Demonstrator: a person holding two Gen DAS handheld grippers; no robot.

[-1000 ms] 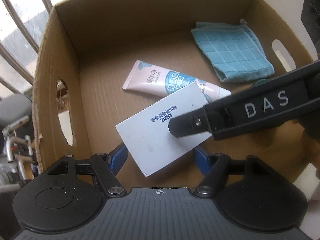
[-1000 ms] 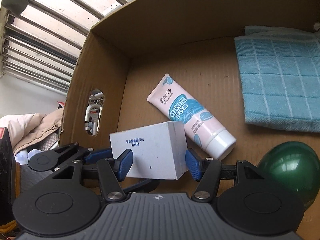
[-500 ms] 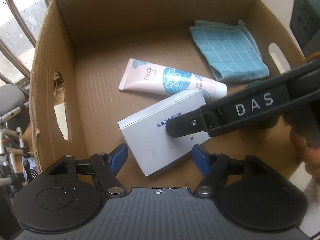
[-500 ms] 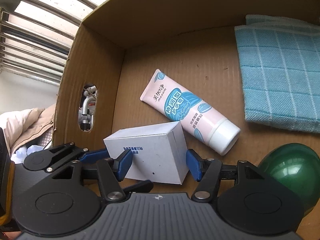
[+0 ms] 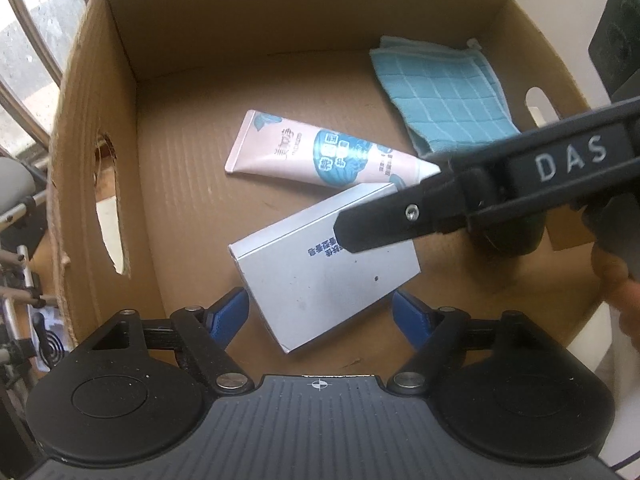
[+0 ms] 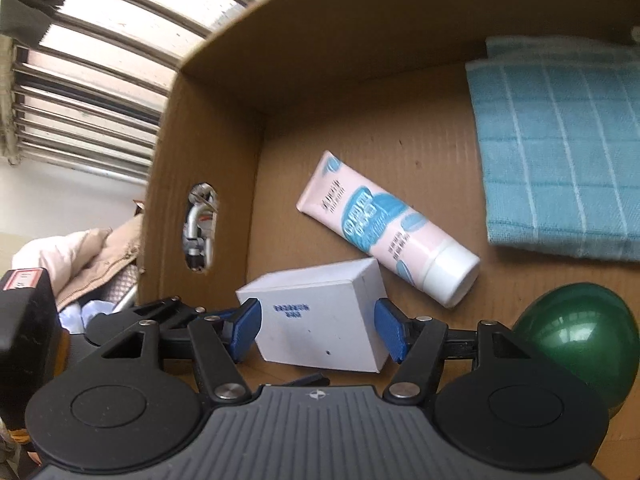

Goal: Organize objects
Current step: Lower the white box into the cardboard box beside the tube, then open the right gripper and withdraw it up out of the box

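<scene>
White box [image 5: 326, 276] is seen on the floor of the cardboard box [image 5: 280, 20] in the left wrist view, lying flat and turned at a slant. It is set between the blue pads of the left tongs [image 5: 320, 312], near their tips. The pads are kept apart from its sides, so it is not squeezed, and the jaws are opening. A pink and blue tube [image 5: 320, 154] is laid just behind the white box, and a blue cloth [image 5: 440, 88] is folded in the far right corner. A black finger of the right tongs [image 5: 400, 220] is reached in from the right, over the far corner of the white box. A hand [image 5: 616, 280] is seen at the right edge.

In the right wrist view, the white box [image 6: 320, 316] is found right between the blue pads of the right tongs [image 6: 318, 330]. A thin gap is seen at each side, so the jaws are spread and nothing is gripped. The tube [image 6: 384, 228] is laid just past the box, with its white cap toward the right. The cloth [image 6: 560, 152] is at the far right, and a green ball [image 6: 576, 340] is beside the right pad. A black finger of the left tongs [image 6: 168, 316] is seen at the left.
</scene>
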